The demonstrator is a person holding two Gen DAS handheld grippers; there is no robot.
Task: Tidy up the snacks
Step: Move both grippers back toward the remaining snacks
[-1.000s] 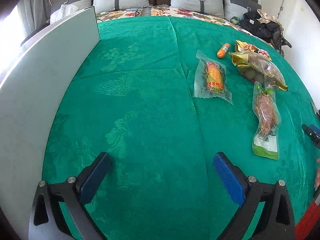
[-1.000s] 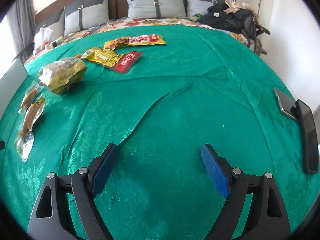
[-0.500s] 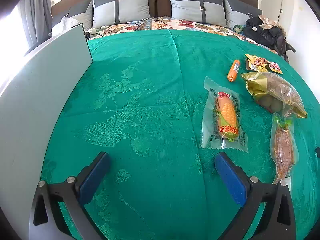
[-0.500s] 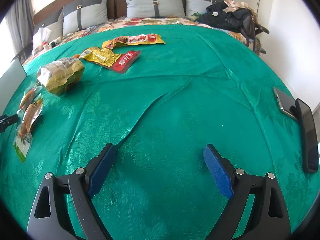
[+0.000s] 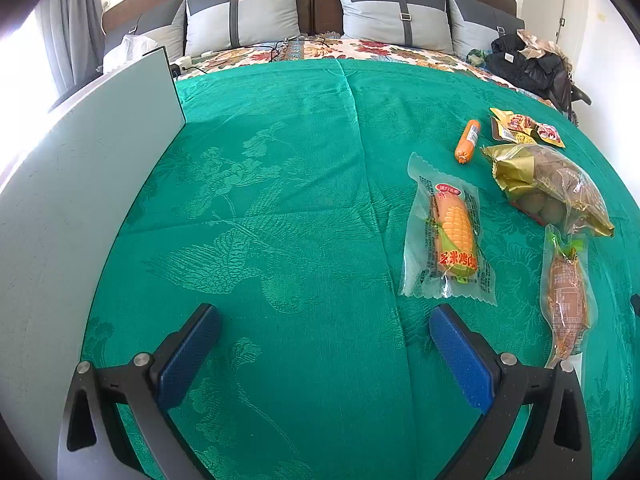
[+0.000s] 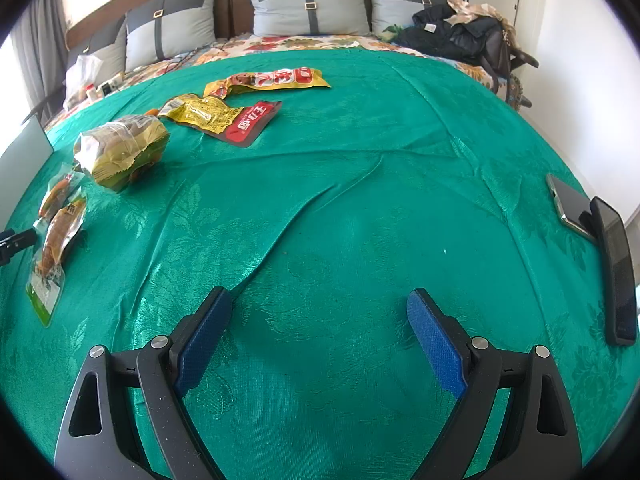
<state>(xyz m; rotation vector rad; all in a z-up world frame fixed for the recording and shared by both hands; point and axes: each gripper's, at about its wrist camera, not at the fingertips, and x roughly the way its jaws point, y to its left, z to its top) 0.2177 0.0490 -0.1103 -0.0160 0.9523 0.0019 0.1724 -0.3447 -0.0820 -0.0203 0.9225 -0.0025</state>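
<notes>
- Left wrist view: your left hand-held gripper (image 5: 324, 344) stands wide open with nothing between its blue pads, over bare green bedspread (image 5: 280, 200).
- The corn packet (image 5: 448, 236) lies flat just ahead of the right pad, almost touching its tip. It looks light, soft at the edges and slick; take it across the firm cob in the middle, not by the thin sealed rim, which would likely slip.
- Beyond the corn packet lies a small orange sausage (image 5: 467, 141), firm and round, so it may roll; close across its width.
- Further to the right sits a puffy gold bag (image 5: 548, 188), loose and crinkly, probably easy to crush; pinch its gathered end. A brown snack packet (image 5: 566, 296) lies to the right of the right pad.
- A grey panel (image 5: 80, 200) stands to the left of the left pad.
- Right wrist view: your right hand-held gripper (image 6: 320, 336) is also wide open and holds nothing.
- All the snacks lie well off to its left: the gold bag (image 6: 120, 148), and further ahead the flat yellow and red pouches (image 6: 224, 116), thin and floppy.
- Two phones (image 6: 592, 232) lie to the right of it.
</notes>
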